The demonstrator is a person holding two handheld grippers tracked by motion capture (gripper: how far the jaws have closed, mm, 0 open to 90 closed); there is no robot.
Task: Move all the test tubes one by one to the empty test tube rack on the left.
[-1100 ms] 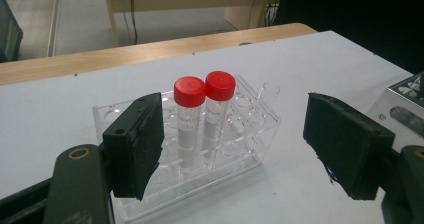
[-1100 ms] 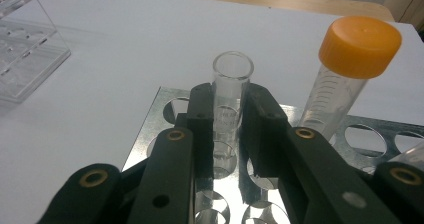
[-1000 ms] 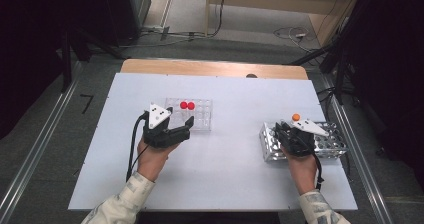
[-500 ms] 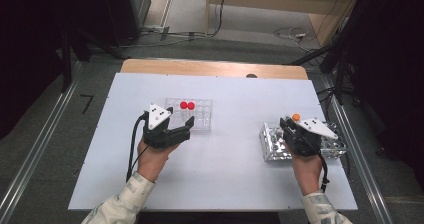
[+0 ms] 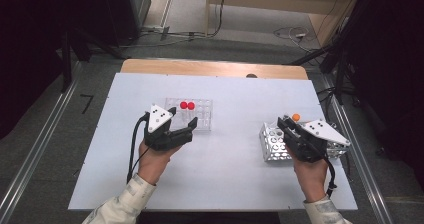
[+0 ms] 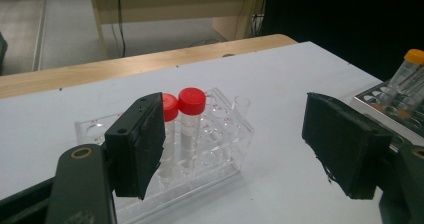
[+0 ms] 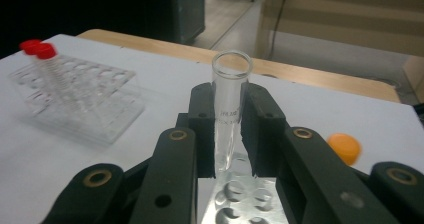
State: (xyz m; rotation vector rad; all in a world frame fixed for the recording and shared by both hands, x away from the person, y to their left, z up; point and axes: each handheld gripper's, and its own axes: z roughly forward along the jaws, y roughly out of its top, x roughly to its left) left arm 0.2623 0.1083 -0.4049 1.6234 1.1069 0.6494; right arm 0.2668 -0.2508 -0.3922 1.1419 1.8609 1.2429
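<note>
A: The right gripper (image 7: 231,129) holds an open, capless test tube (image 7: 230,104) clamped between its pads; the tube stands upright, its bottom just above the metal rack (image 5: 272,143) directly below the jaws; I judge it is being taken out of this rack.

B: What can go wrong here?

A: The tube is smooth and the pads catch it only at the middle; if the hand tilts or moves fast, the tube can slip down or rotate in the grip; also the bottom can knock the rim of a hole and shake the rack.

B: And the orange-capped tube (image 7: 345,148)?

A: It stands in the same rack, just to the side of the right jaws; a sideways move can hit it.

B: The left gripper (image 6: 235,149)?

A: Its jaws stand wide and empty; the clear plastic rack (image 6: 210,149) with two red-capped tubes (image 6: 191,119) is just ahead of them, partly behind one pad; a push forward can shove this light rack or tip those tubes.
</note>
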